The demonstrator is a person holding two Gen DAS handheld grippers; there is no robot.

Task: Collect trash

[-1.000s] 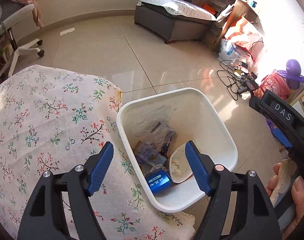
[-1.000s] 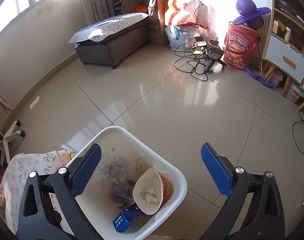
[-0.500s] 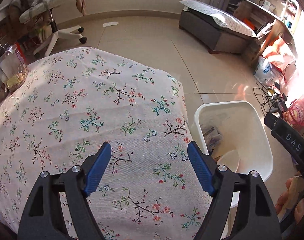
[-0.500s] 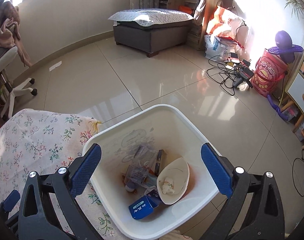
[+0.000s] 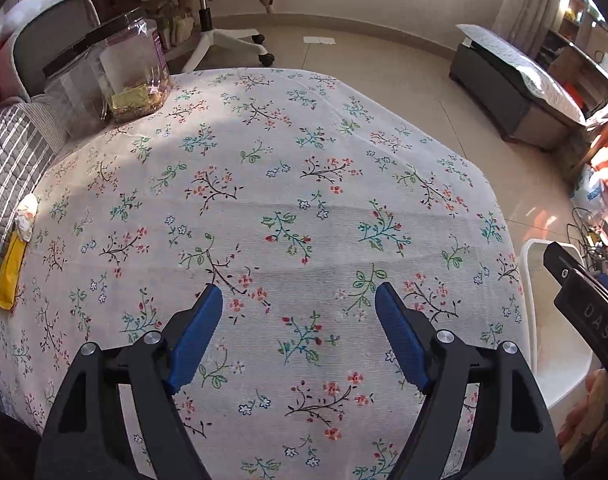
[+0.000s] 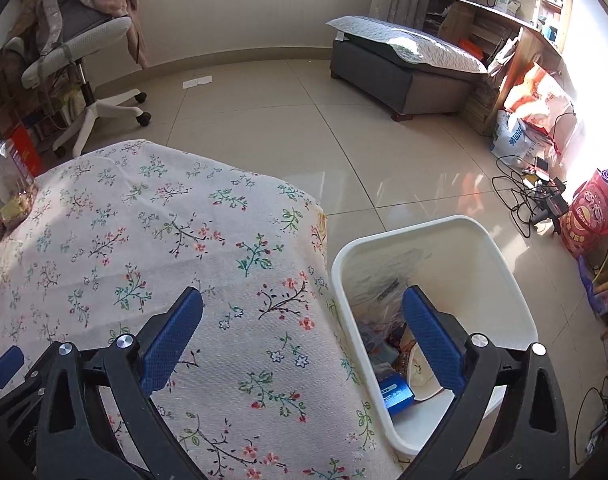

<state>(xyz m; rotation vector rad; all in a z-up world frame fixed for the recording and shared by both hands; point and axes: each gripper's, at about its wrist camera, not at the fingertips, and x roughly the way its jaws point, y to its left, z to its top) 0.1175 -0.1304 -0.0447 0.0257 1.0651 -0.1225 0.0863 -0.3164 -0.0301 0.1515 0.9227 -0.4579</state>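
A floral tablecloth [image 5: 288, 184] covers the table and fills most of the left wrist view; in the right wrist view it takes the left half [image 6: 152, 232]. Beside the table's edge, on the tiled floor [image 6: 272, 136], stands a white bin [image 6: 499, 268], seen only as a sliver at the right edge of the left wrist view [image 5: 531, 280]. In it lies the collected trash — a blue carton [image 6: 395, 392], a white paper bowl [image 6: 421, 372] and clear plastic wrappers [image 6: 379, 300].

At the far corner of the table stands a clear plastic jar [image 5: 120, 68] with yellowish contents. On the table's left edge lies a yellow wrapper [image 5: 10, 272], and touching its far end a crumpled white scrap [image 5: 26, 216].

The left gripper [image 5: 298, 320] hangs over the bare cloth, its jaws spread wide after just opening a little further, with nothing between them. The right gripper [image 6: 302, 328] straddles the line between table and bin — left finger over cloth, right finger over the bin — jaws wide apart and empty.
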